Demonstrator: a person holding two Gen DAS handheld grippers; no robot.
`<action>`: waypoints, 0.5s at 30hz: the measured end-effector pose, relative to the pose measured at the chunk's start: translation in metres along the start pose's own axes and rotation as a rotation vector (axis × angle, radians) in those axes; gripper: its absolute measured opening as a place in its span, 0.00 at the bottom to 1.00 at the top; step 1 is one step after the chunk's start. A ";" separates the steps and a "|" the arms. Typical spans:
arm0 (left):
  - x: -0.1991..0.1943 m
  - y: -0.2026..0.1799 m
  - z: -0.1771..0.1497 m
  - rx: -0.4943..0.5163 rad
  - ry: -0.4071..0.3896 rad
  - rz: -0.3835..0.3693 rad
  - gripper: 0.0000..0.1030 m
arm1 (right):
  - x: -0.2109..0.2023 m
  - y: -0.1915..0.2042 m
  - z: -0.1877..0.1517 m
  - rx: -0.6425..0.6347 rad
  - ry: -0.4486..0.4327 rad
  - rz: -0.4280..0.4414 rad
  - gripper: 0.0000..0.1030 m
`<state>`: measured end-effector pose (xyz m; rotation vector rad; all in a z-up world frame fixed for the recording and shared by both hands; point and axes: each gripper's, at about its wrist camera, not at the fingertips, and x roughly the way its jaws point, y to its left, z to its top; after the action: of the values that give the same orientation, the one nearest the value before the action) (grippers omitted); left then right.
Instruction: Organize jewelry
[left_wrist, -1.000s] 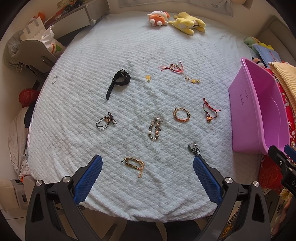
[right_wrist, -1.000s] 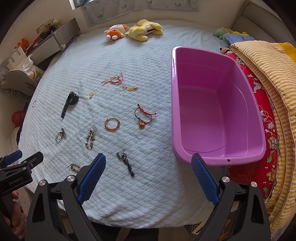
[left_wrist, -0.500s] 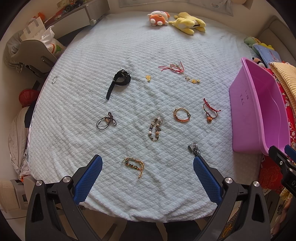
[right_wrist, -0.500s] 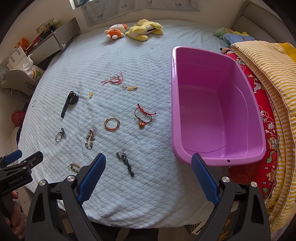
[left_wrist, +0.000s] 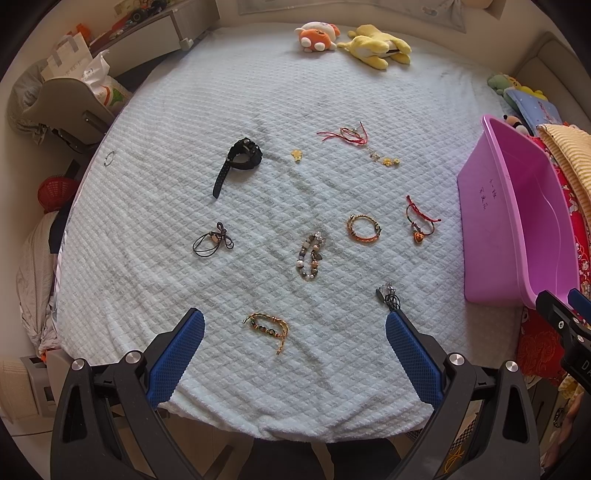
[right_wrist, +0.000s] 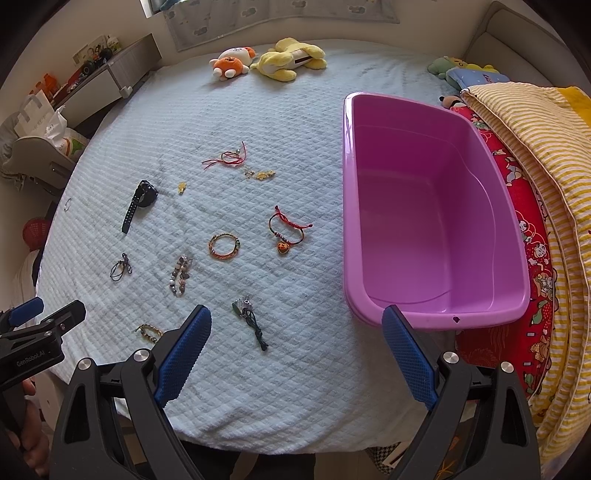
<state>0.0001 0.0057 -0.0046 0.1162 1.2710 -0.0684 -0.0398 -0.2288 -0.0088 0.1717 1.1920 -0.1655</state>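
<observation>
Several pieces of jewelry lie spread on a pale blue quilted bed cover (left_wrist: 147, 229). Among them are a black watch (left_wrist: 240, 158), a beaded bracelet (left_wrist: 310, 254), an orange bangle (left_wrist: 364, 229), a red cord bracelet with a heart charm (left_wrist: 419, 221), and a gold bracelet (left_wrist: 267, 326). My left gripper (left_wrist: 295, 347) hovers open above the near edge, the gold bracelet lying between its fingers' line. My right gripper (right_wrist: 297, 347) is open and empty over the bed, with a dark green pendant cord (right_wrist: 251, 319) just ahead. An empty purple tub (right_wrist: 436, 221) stands at the right.
Two plush toys (left_wrist: 354, 37) lie at the far end of the bed. A striped yellow blanket (right_wrist: 535, 166) and red patterned cloth (right_wrist: 524, 280) are piled right of the tub. A chair with bags (left_wrist: 70, 96) stands to the left.
</observation>
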 end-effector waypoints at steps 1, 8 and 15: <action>0.000 0.000 0.000 0.000 0.000 0.000 0.94 | 0.000 0.000 0.000 0.000 0.000 0.000 0.87; 0.000 0.000 0.000 0.000 -0.002 0.003 0.94 | 0.000 0.000 0.000 0.000 0.000 0.000 0.87; 0.001 0.001 0.000 0.001 -0.003 0.003 0.94 | 0.000 0.000 0.000 0.000 0.000 0.000 0.87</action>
<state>0.0004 0.0062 -0.0051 0.1187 1.2682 -0.0670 -0.0395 -0.2289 -0.0084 0.1714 1.1920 -0.1659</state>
